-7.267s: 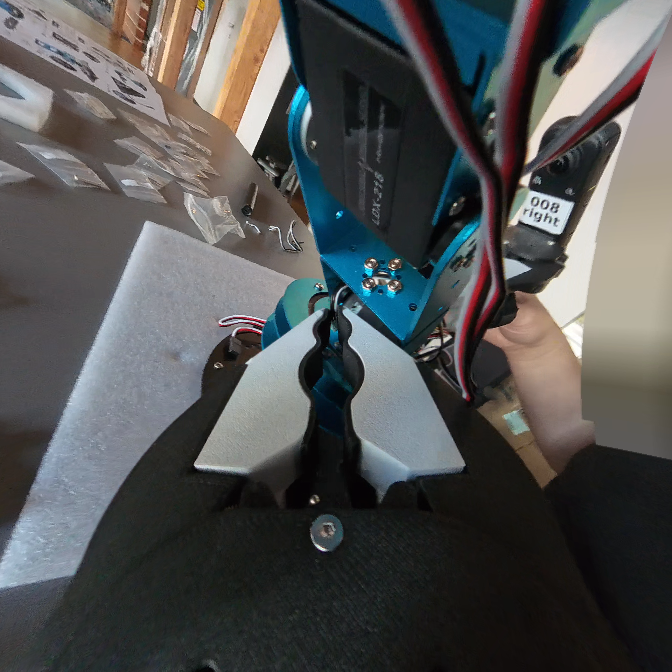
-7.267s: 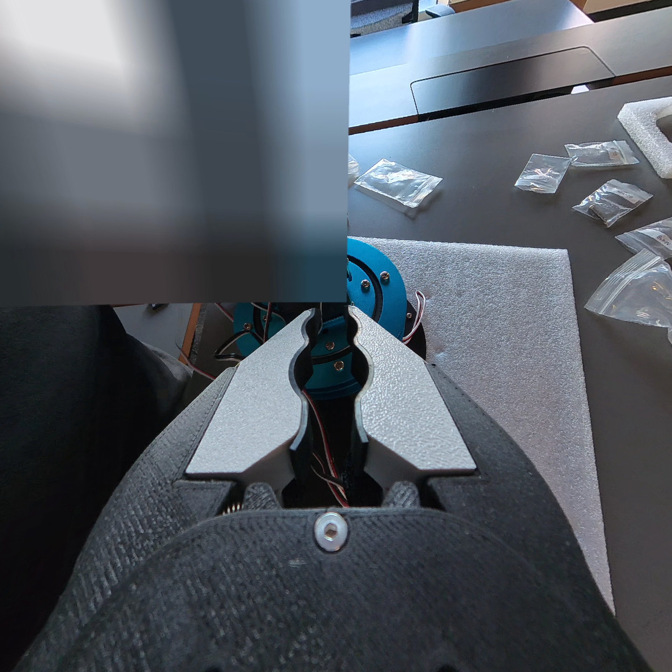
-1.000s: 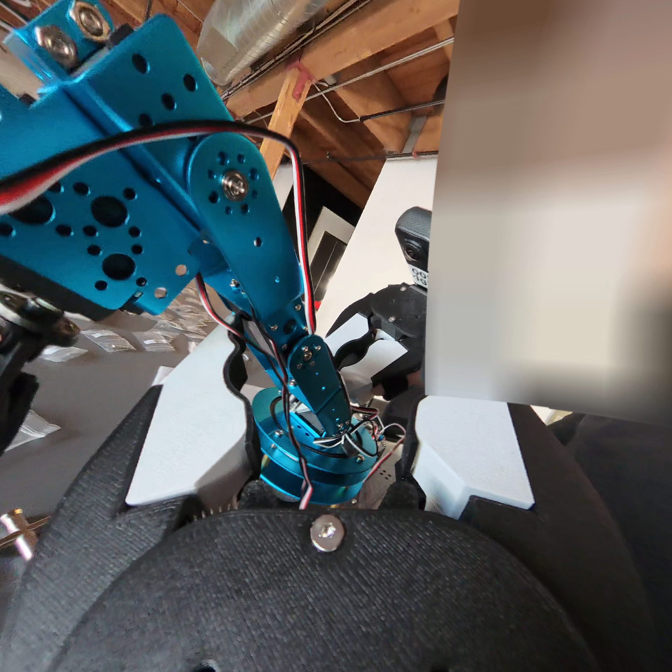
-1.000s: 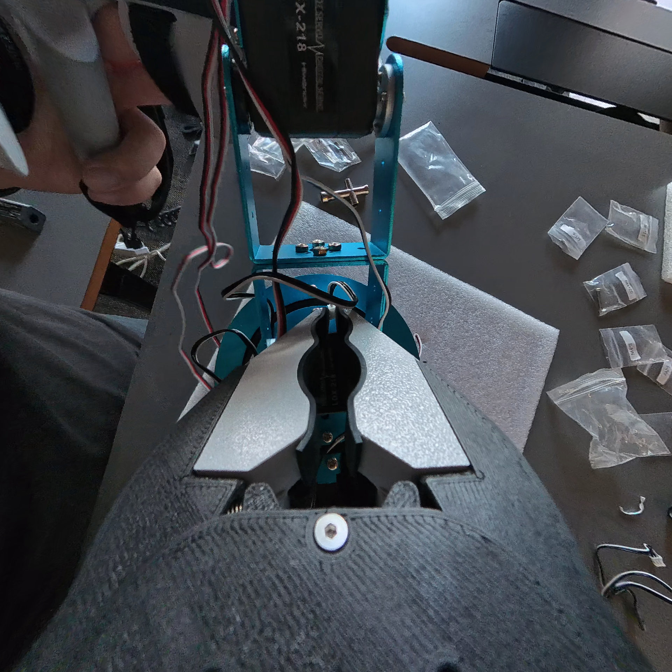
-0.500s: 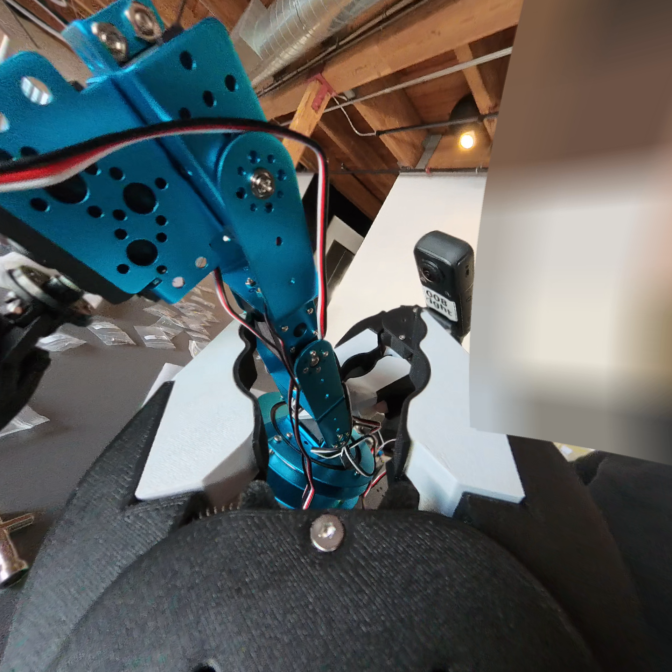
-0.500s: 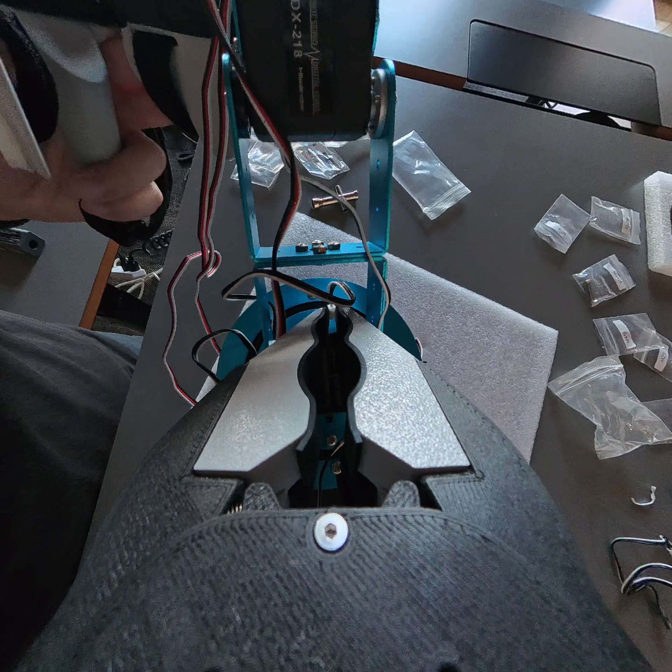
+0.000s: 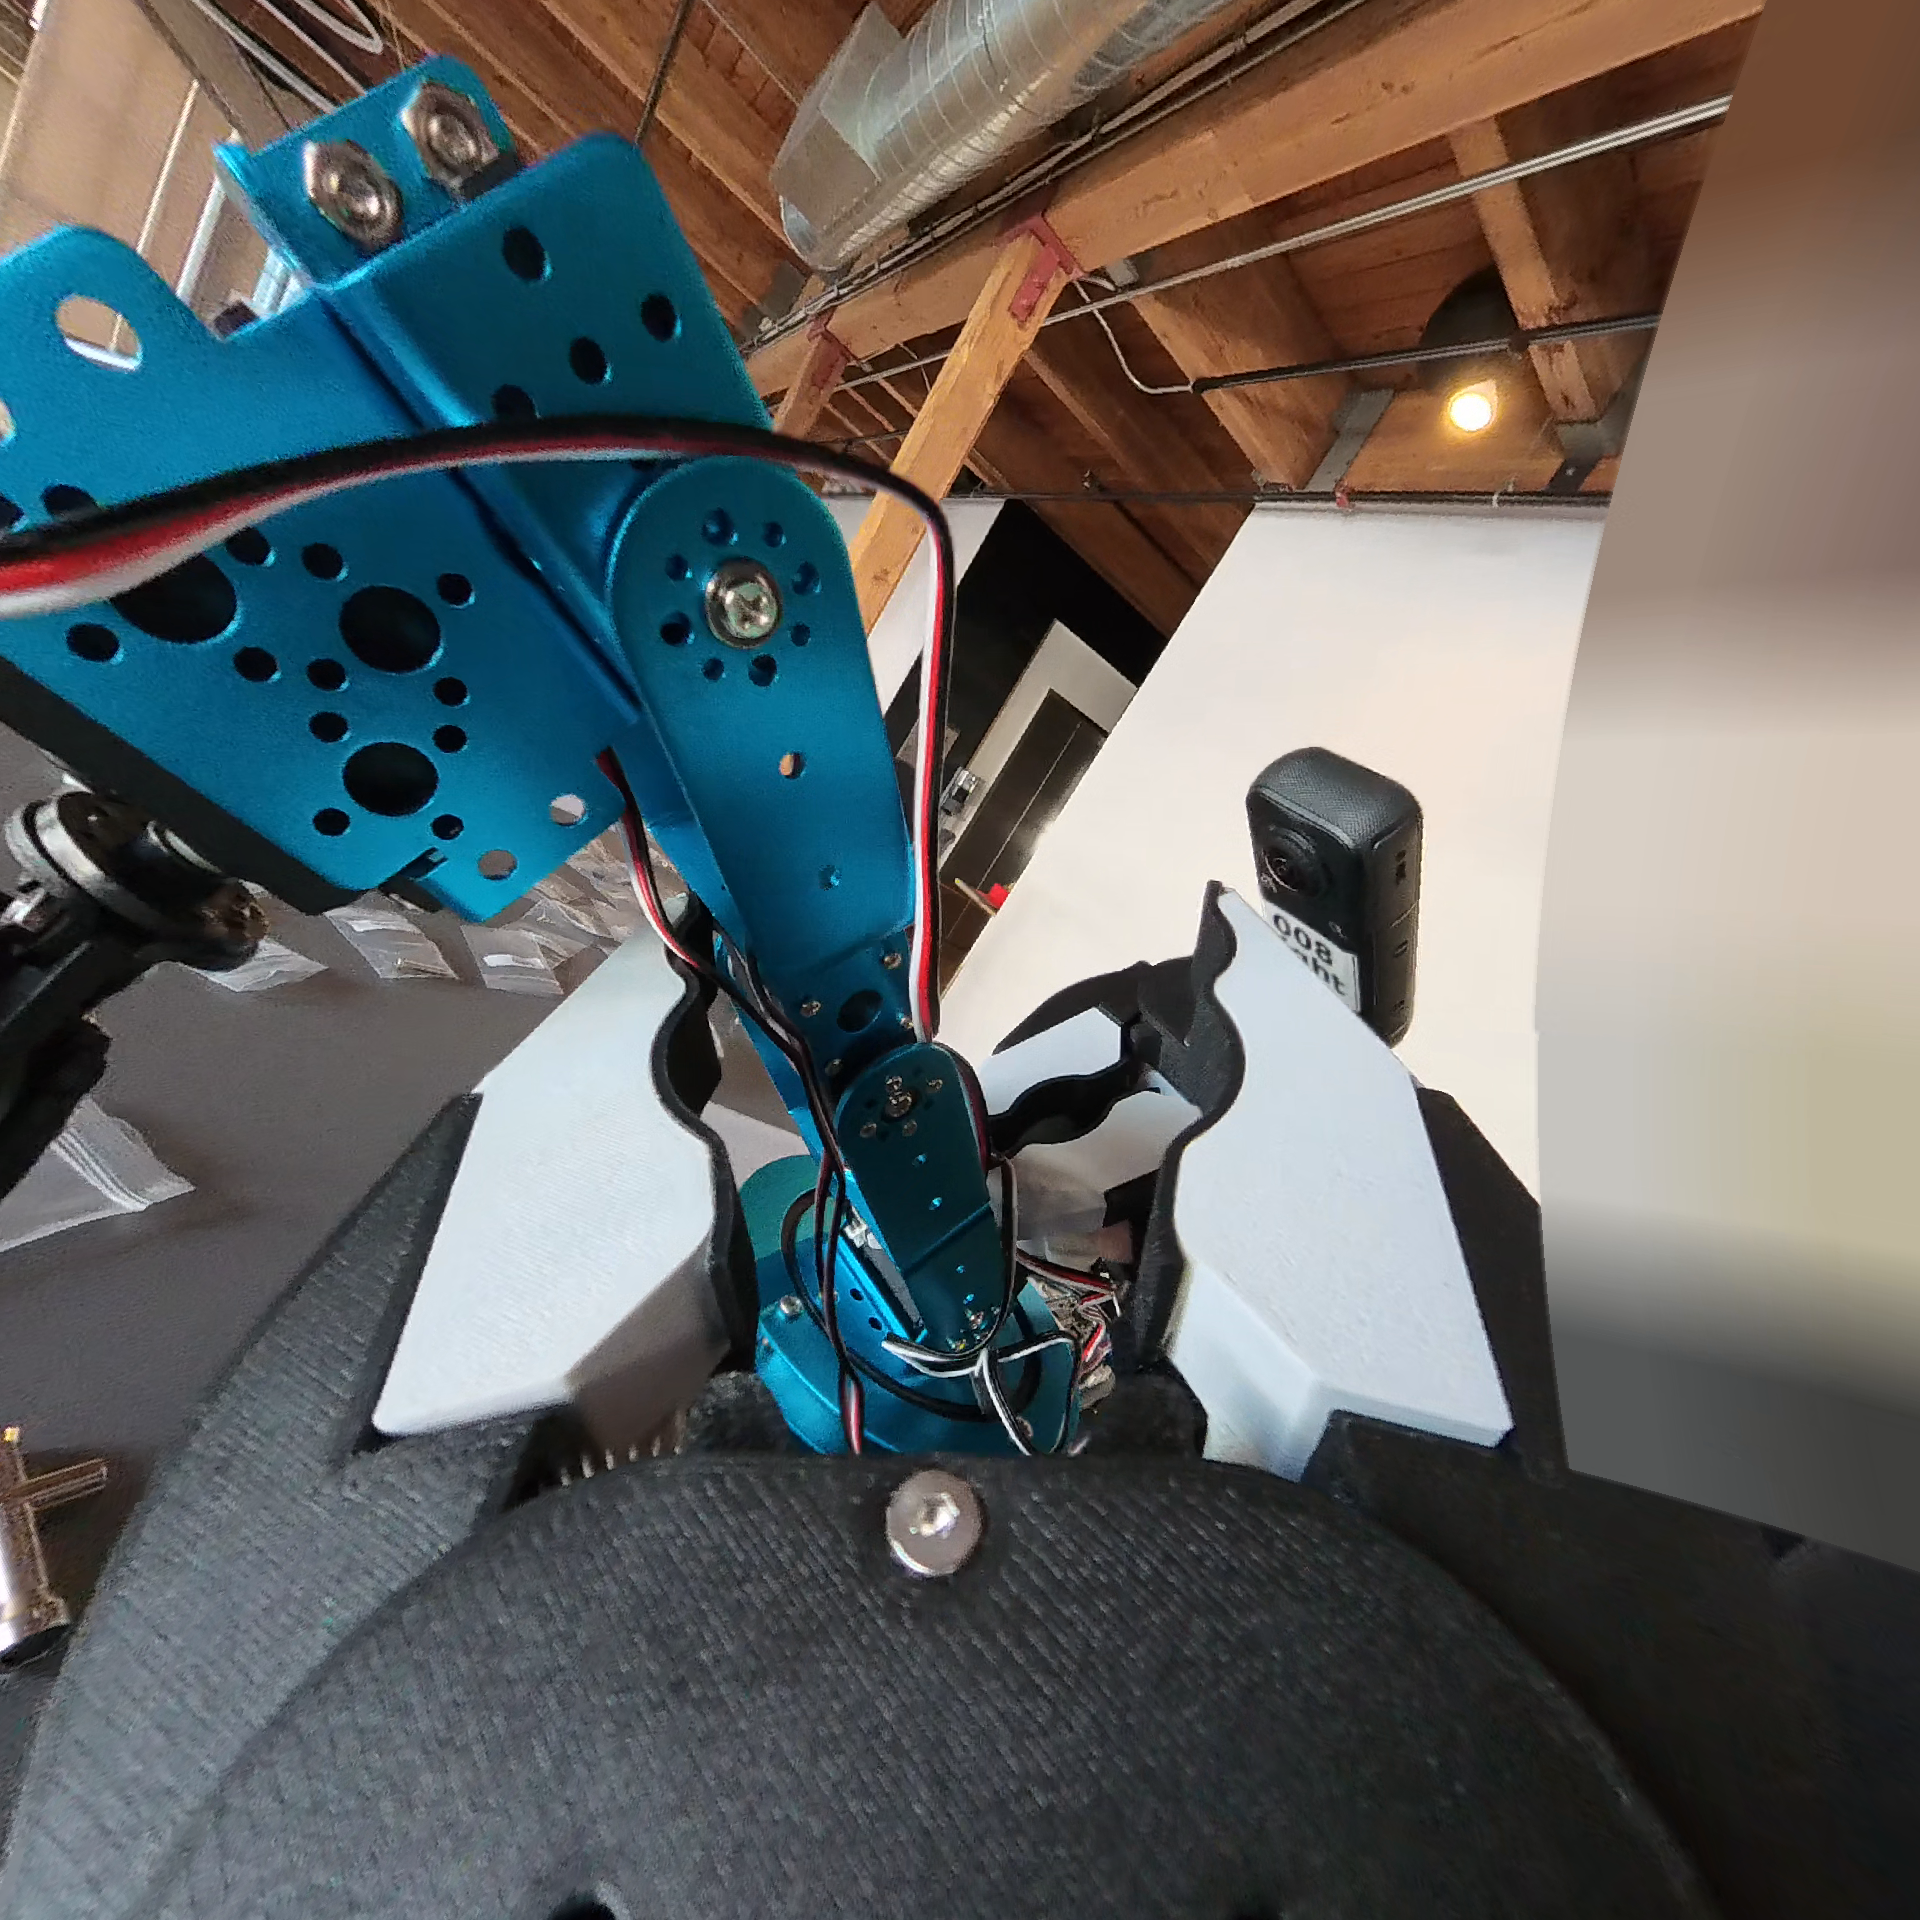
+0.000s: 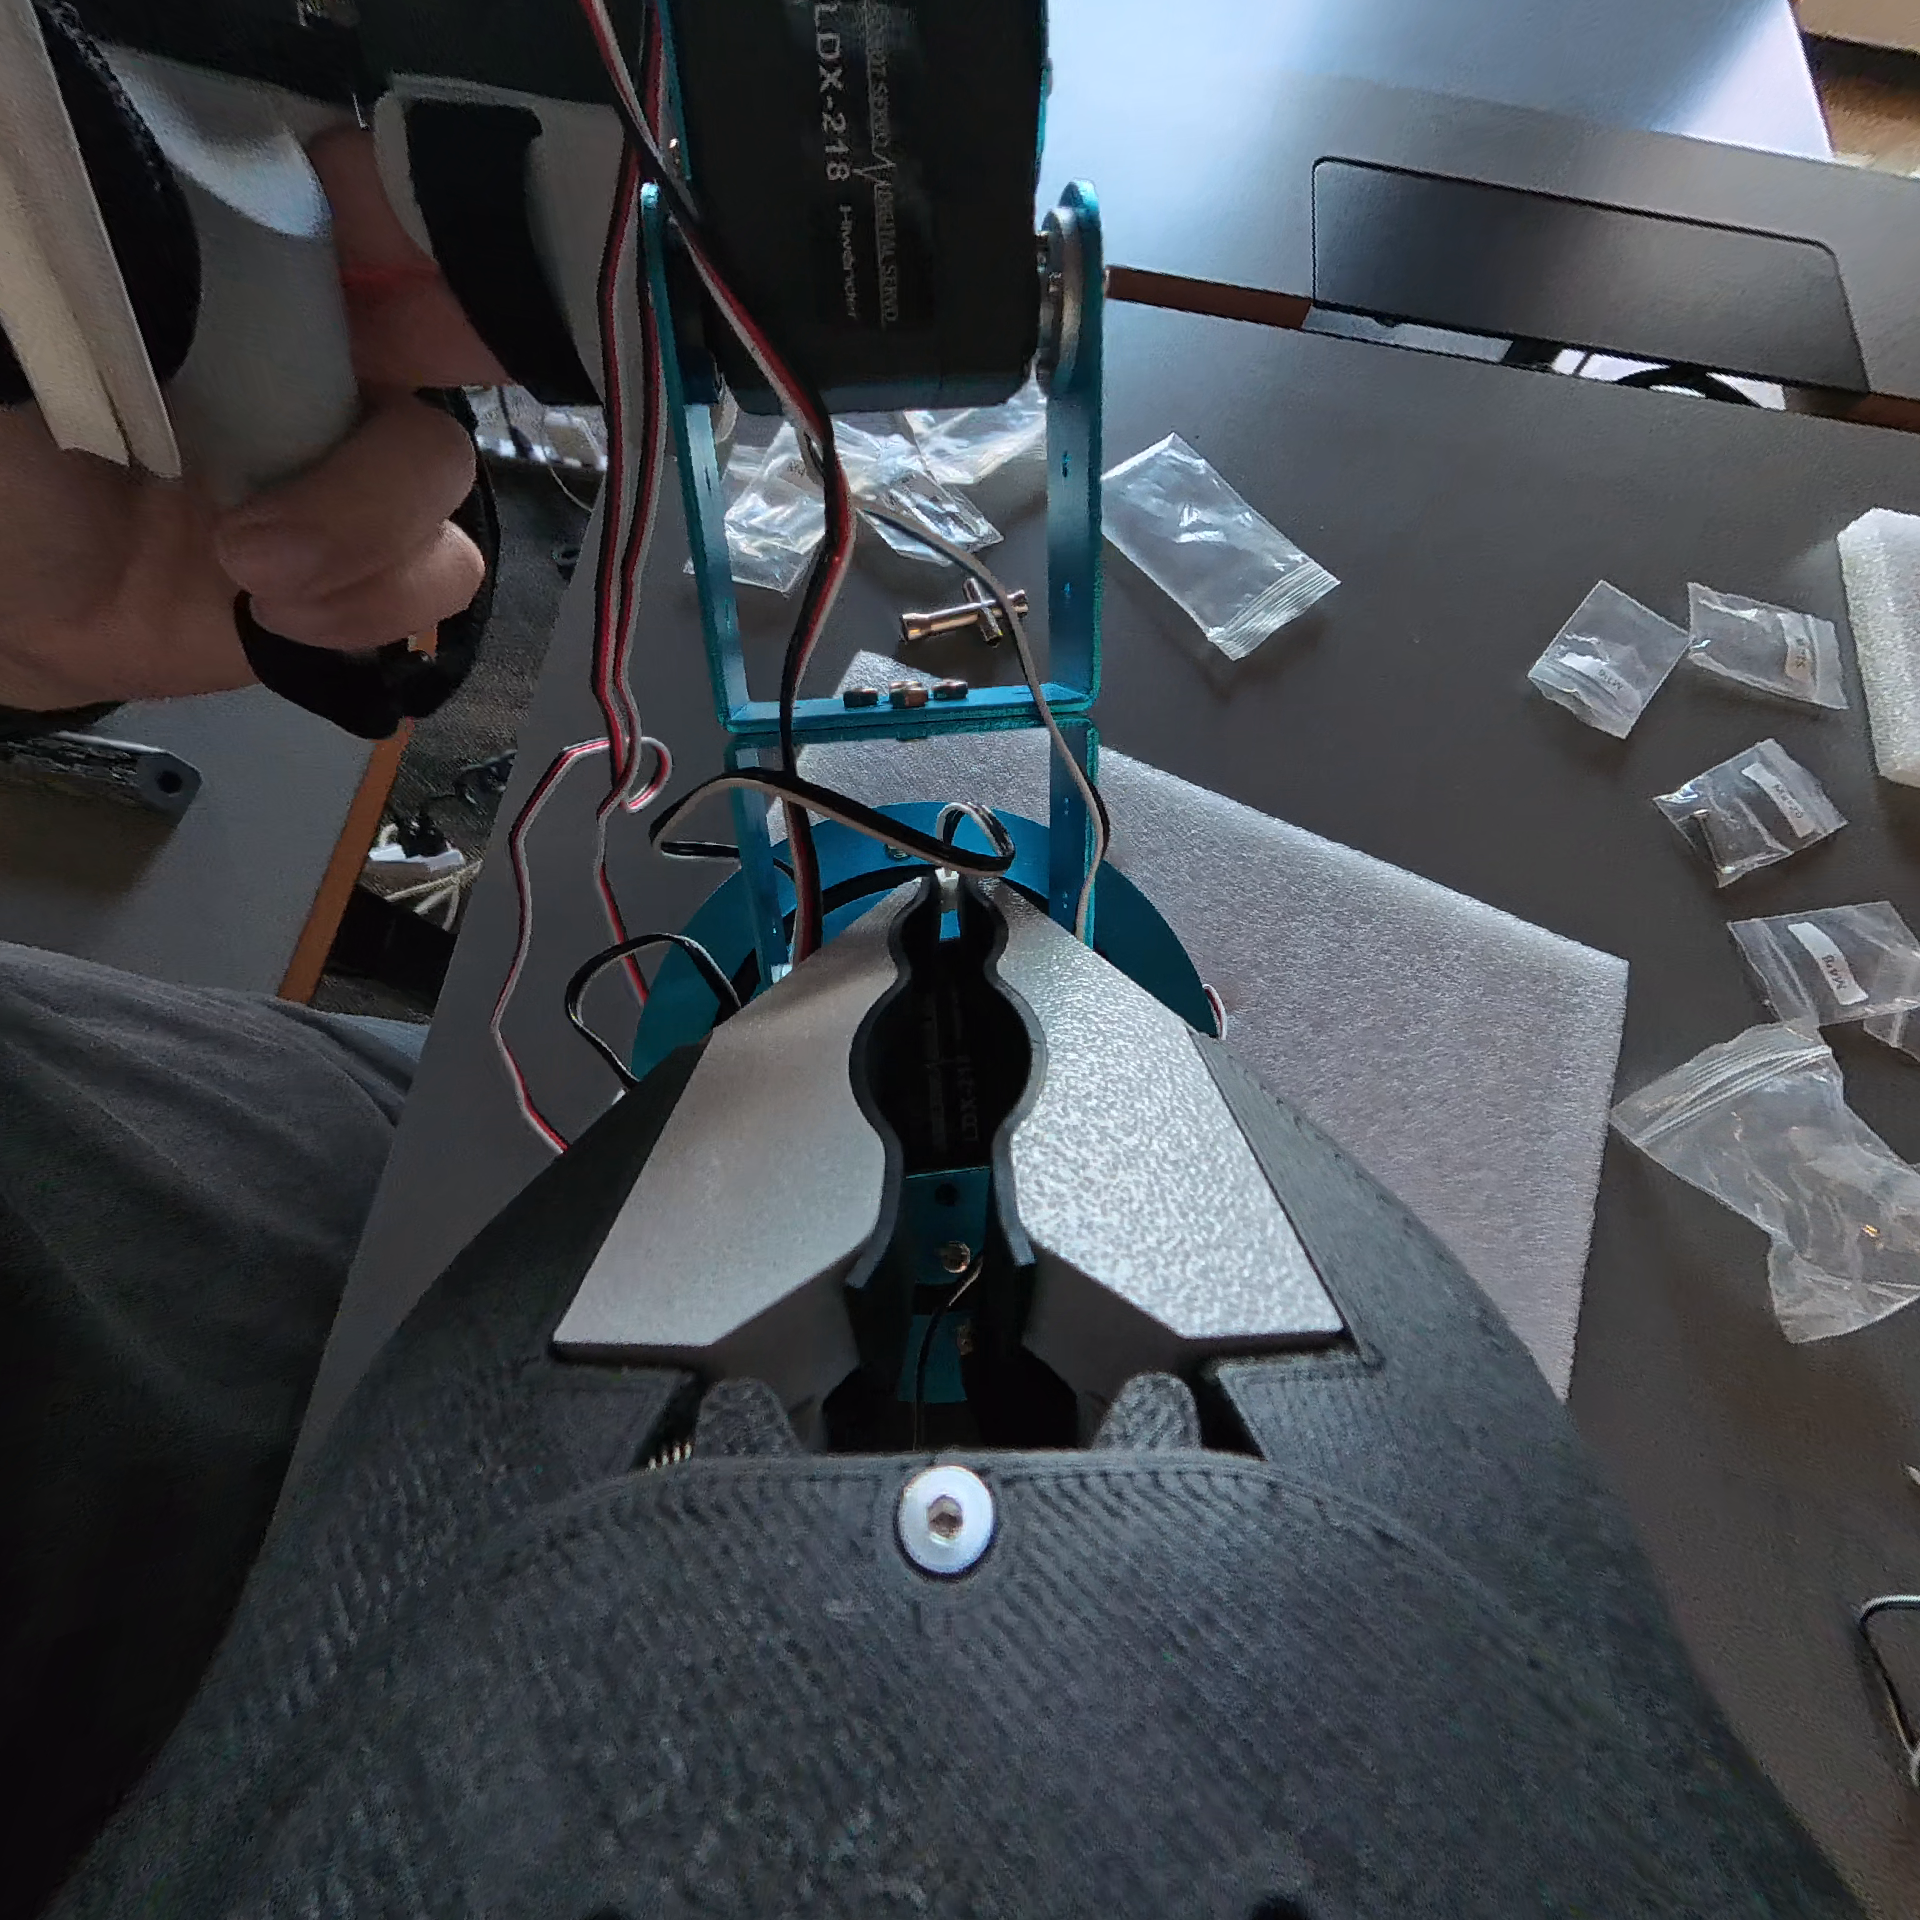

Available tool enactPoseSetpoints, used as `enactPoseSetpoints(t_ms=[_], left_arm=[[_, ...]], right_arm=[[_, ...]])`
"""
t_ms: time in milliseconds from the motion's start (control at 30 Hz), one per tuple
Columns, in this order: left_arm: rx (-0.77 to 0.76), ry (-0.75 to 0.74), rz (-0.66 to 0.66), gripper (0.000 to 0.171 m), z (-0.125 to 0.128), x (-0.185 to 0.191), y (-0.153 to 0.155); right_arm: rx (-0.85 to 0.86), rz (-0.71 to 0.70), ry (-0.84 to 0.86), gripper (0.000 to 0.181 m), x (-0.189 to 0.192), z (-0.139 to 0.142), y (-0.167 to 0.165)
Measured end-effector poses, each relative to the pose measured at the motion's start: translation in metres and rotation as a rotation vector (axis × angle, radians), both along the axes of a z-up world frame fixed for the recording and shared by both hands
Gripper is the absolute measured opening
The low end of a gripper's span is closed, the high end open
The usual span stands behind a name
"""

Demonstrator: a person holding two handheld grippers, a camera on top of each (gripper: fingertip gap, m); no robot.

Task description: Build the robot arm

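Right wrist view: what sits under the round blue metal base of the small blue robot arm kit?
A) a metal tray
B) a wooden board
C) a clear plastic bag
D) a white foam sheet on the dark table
D: the round blue metal base rests on a white foam sheet spread over the dark table; the clear plastic bags lie off to the sides.
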State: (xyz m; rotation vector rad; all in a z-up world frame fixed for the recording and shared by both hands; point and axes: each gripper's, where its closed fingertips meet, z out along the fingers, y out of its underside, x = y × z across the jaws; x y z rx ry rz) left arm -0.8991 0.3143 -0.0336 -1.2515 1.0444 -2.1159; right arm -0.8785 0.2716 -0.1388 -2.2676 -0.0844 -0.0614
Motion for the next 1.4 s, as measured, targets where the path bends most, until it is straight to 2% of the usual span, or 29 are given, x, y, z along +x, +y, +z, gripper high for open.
enactPoseSetpoints(t_ms=[300, 600, 700, 767, 833, 900, 967, 1000, 1067, 1167, 1300, 1400], left_arm=[[-0.011, 0.018, 0.020, 0.093, 0.006, 0.000, -0.006], [0.134, -0.010, 0.029, 0.096, 0.023, 0.003, -0.033], [0.252, -0.002, 0.021, 0.098, 0.017, 0.002, -0.035], [0.345, 0.006, 0.003, 0.086, 0.007, -0.006, -0.027], [0.361, -0.007, -0.042, 0.066, 0.002, -0.021, -0.017], [0.375, -0.008, -0.059, 0.054, -0.006, -0.034, -0.006], [0.397, 0.031, -0.076, 0.033, -0.022, -0.041, 0.004], [0.397, 0.061, -0.088, 0.029, -0.032, -0.041, 0.007], [0.392, 0.108, -0.104, 0.030, -0.049, -0.040, 0.012], [0.391, 0.085, -0.065, 0.040, -0.061, -0.029, 0.018], [0.300, 0.000, -0.112, 0.058, -0.048, -0.018, 0.009], [0.311, 0.023, -0.086, 0.059, -0.050, -0.010, 0.013]], right_arm=[[0.044, 0.013, 0.006, 0.002, -0.002, 0.002, -0.001], [0.069, 0.020, 0.001, 0.002, -0.002, 0.002, -0.002], [0.087, 0.023, 0.024, 0.002, -0.002, 0.003, -0.003], [0.102, 0.028, 0.053, 0.003, -0.004, 0.003, -0.003], [0.106, 0.031, 0.066, 0.002, -0.004, 0.003, -0.003], [0.097, 0.038, 0.069, 0.003, -0.004, 0.004, -0.003], [0.091, 0.052, 0.074, 0.002, -0.007, 0.005, -0.002], [0.080, 0.050, 0.064, 0.002, -0.006, 0.005, -0.002], [0.053, 0.046, 0.037, 0.003, -0.004, 0.003, -0.002], [0.034, 0.048, 0.042, 0.003, -0.005, 0.001, -0.002], [0.023, 0.037, 0.035, 0.003, -0.005, 0.001, -0.002], [0.017, 0.029, 0.032, 0.003, -0.005, 0.000, -0.001]])
